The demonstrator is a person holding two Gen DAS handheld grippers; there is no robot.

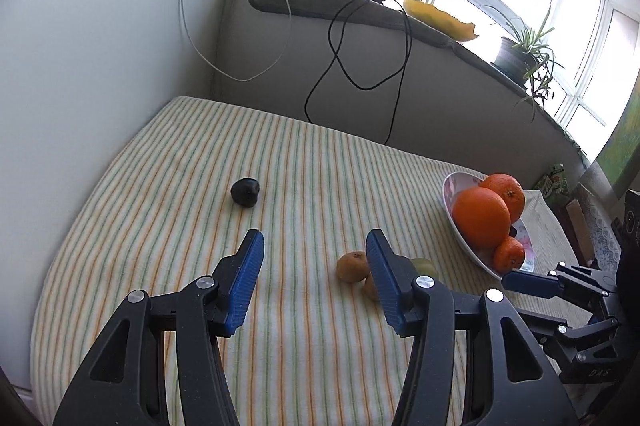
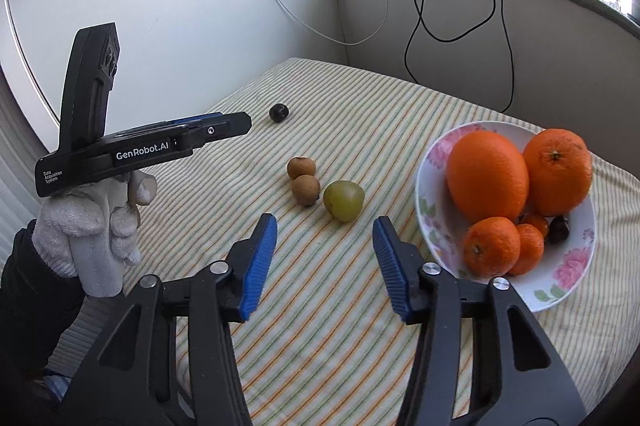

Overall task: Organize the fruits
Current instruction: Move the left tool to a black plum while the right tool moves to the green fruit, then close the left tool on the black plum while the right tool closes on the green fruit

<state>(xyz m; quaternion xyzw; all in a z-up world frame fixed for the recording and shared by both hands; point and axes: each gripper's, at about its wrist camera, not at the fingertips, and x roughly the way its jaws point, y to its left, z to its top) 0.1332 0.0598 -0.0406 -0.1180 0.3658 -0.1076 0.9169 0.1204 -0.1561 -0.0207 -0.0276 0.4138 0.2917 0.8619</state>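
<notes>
Fruits [image 2: 343, 201] loose on cloth; both hand-held grippers [image 2: 325, 258] [image 1: 315, 268] wide open, empty.

"GenRobot.AI" on left gripper [image 2: 240, 124]

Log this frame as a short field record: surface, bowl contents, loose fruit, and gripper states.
surface: striped cloth
bowl: floral, at the cloth's right; holds two large oranges, smaller oranges and a dark fruit
loose fruit: green fruit, two brown fruits touching each other, black fruit apart, farther back
left gripper: open, empty, above the cloth
right gripper: open, empty, just short of the green fruit
</notes>
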